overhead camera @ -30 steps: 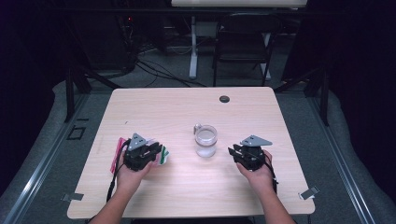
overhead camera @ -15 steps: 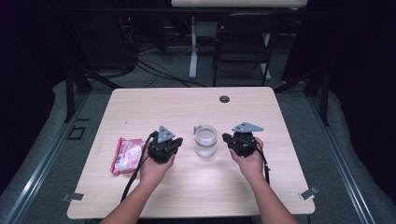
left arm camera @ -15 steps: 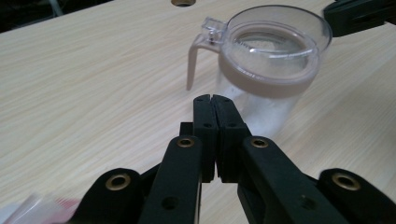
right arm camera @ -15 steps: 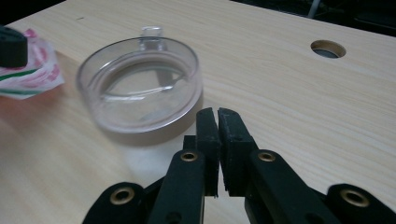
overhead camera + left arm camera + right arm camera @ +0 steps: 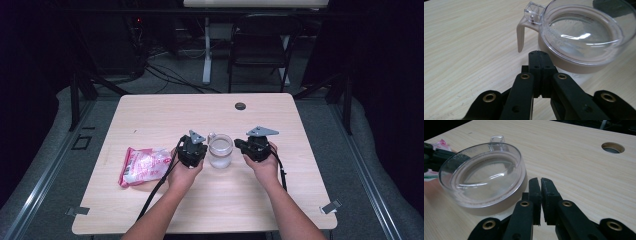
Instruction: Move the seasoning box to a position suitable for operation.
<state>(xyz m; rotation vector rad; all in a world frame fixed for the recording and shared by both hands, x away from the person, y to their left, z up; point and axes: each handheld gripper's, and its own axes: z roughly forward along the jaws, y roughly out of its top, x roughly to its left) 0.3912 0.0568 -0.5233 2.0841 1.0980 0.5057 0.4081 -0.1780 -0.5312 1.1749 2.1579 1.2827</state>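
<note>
Both grippers are pinched closed on nothing. The left gripper [image 5: 192, 148] sits at nine o'clock of the jar [image 5: 220, 150], the right gripper [image 5: 254, 145] at three, each just beside it, probably bracketing it to steady or open it. The jar's clear lid [image 5: 584, 30] is on. A pink packet [image 5: 145, 165] lies farther out at nine.
</note>
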